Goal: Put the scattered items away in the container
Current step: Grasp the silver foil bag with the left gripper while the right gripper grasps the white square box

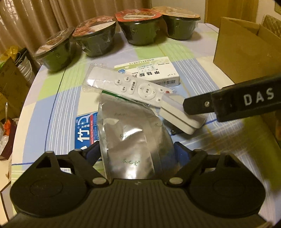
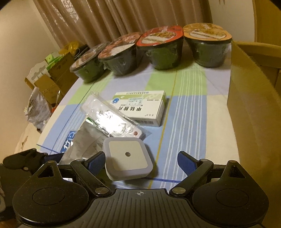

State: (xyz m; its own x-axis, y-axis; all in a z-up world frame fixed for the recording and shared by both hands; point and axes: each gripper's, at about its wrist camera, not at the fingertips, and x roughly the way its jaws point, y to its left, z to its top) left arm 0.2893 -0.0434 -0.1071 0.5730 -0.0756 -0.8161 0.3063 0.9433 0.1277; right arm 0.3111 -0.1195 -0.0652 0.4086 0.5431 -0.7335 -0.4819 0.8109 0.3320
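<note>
Silver foil pouch fills the space between the blue pads of the left tongs, whose two sides stand a moderate way apart with the pouch running up between them; whether the pads actually press it cannot be told, since the pouch hides most of the contact. It lies on the desk over a blue dental floss pack, and its far end is tucked under a white remote in a clear plastic sleeve. The remote rests slantwise against a white medicine box. In the right wrist view the right tongs are spread wide, with a square white night light lying flat on the desk between them, close to the left pad and clear of the right pad. From the left wrist view, one black finger of the right tongs, lettered DAS, lies over the top of the night light. Four sealed noodle bowls stand in a row along the far edge of the desk before a curtain. A brown cardboard box, the container, stands open at the right side of the desk, just beside the right tongs, and none of the scattered things can be seen inside it.
</note>
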